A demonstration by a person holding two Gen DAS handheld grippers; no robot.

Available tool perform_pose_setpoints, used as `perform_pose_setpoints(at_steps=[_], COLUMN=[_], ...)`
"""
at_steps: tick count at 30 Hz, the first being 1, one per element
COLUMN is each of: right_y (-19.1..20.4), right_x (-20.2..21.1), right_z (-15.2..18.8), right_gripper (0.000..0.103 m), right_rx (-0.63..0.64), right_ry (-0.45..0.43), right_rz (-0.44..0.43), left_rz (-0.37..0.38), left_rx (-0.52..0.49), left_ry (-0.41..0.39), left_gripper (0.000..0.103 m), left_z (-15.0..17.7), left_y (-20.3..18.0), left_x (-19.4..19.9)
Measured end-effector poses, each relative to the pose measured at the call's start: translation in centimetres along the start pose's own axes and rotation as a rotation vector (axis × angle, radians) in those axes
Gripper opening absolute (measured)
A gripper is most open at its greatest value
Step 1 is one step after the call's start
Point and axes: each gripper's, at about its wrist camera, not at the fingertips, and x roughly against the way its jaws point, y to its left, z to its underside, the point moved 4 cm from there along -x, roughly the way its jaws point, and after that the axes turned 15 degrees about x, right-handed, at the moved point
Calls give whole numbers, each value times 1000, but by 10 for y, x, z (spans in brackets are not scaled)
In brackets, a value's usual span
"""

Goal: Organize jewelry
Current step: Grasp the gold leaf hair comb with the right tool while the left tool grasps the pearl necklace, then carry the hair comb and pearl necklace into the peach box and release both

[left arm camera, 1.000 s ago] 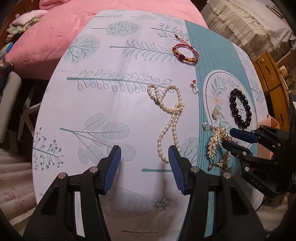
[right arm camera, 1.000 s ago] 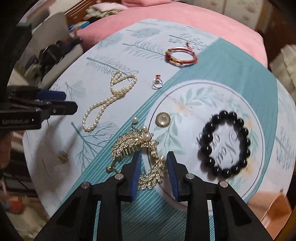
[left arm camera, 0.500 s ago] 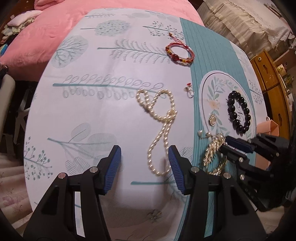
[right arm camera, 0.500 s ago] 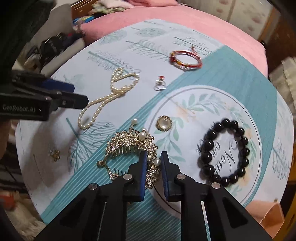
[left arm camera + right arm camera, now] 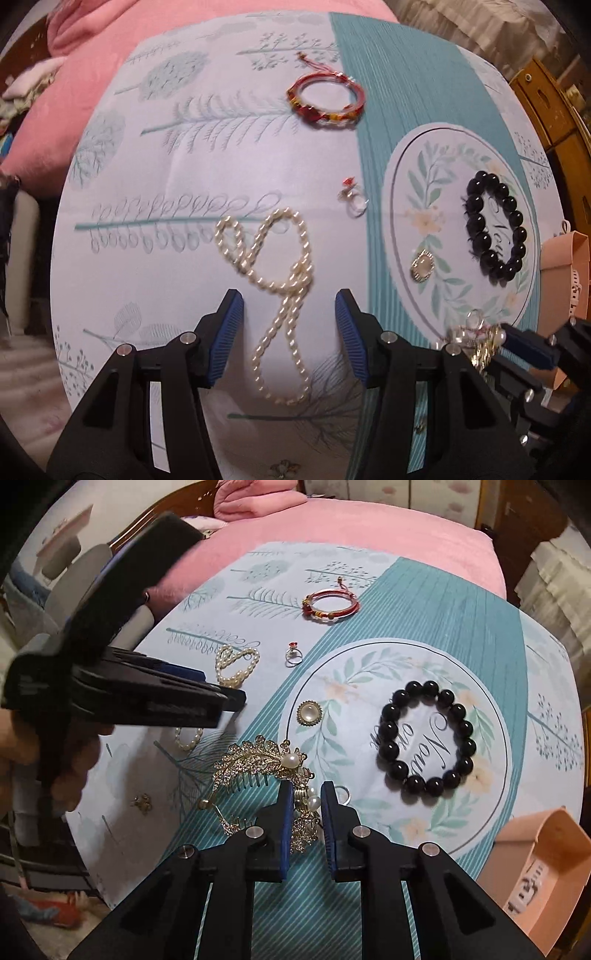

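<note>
My left gripper [image 5: 289, 299] is open and points down over the lower strands of the white pearl necklace [image 5: 273, 258], one blue pad on each side and clear of the beads. My right gripper [image 5: 306, 790] is shut on the near end of the gold, pearl-set hair comb [image 5: 258, 760], at the rim of the printed circle. Inside the circle lie a black bead bracelet [image 5: 428, 738] and a round gold brooch [image 5: 309, 712]. A red cord bracelet [image 5: 330, 605] and a small ring [image 5: 293, 653] lie farther back on the cloth.
The patterned cloth [image 5: 155, 240] covers a pink bed [image 5: 369, 528]. An open pink box [image 5: 543, 867] sits at the right edge. A small gold flower piece [image 5: 142, 803] lies near the front left. A hand holds the left gripper [image 5: 232, 698], which hides part of the pearl necklace [image 5: 236, 664].
The right jaws have closed on the gold comb. My left gripper has shifted across the cloth and now straddles the pearl necklace, its opening unchanged.
</note>
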Motion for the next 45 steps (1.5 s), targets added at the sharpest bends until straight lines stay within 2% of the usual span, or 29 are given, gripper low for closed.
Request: perform_pose_setpoints(at_steps=[4,6,7,8,17,26,29,34,35,41,45], right_y=[-6,-9,-10,-11,-9,-2,-4,-10,-13,-34,-51], right_x=[7,11,11,12,24,83,106,151,158,196,206], right_z=[8,13,15,17,28,20,18,26,29,69,112], right_gripper=[14,14,14,14,14,14,14,14,14,14,14], right_rx=[-40,-58,-65,-73,-113,-140,-163,-201,-214,-326,-414], right_ry=[-12,-16,-17,-17,-35,-140,-172,-202,-206,-227,-212], right_rz=[-2,-2,-1,-1,-9,9,17,78,85,149,193], left_rz=[-6,-4,-1,-1,58,160,209,299,325,430,478], left_rx=[21,15,6,-3,32,-15,-53,-124,-146,-262,-346], left_ry=[16,8,-1,-5,-54,-154,-192,-262,-275,-312,-301], left_gripper=[49,35,12,11,6,6,6,7,3,3,3], left_z=[-10,-14,-15,-16,-6,6,15,27,29,46,61], left_y=[-5,-8,-9,-10,4,-5,-21,-61,-73,-137,-183], left_x=[-4,-3,-2,-2,15,107,149,220,235,289,302])
